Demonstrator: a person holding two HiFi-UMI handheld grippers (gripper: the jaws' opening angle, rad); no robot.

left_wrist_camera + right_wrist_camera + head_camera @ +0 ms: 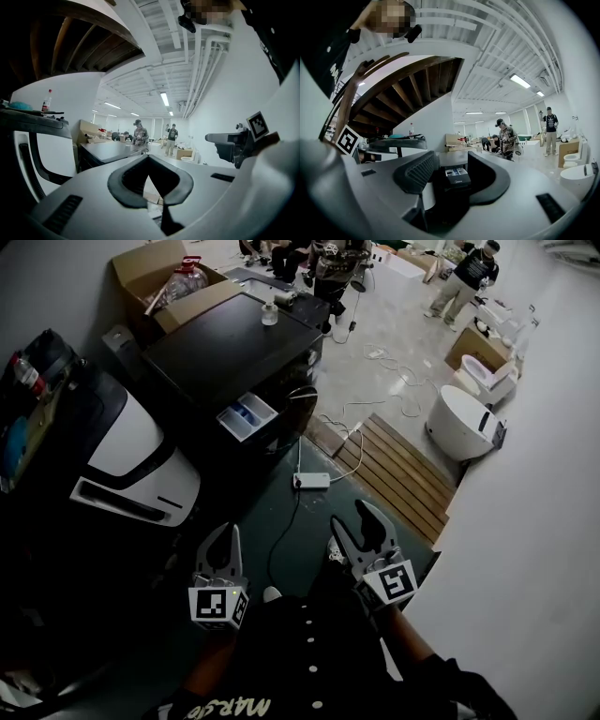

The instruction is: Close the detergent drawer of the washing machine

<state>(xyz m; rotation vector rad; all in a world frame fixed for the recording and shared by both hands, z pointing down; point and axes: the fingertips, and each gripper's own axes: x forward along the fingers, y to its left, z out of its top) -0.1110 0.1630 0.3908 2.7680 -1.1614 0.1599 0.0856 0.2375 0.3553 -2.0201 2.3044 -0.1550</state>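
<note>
Dim floor (244, 502) is lying between you and the washing machine (234, 362), whose detergent drawer (247, 416) is jutting out, far ahead. Your right tongs (352, 521) are gaping empty, your left tongs (221, 535) seemingly pinched; be pushing the drawer front squarely.

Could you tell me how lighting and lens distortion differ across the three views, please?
Head view: dim, the washing machine almost black, only its open detergent drawer catching light. Left gripper view: strong fisheye curving, a bright ceiling light. Right gripper view: same bending, a dark staircase underside, brighter room beyond.
</note>
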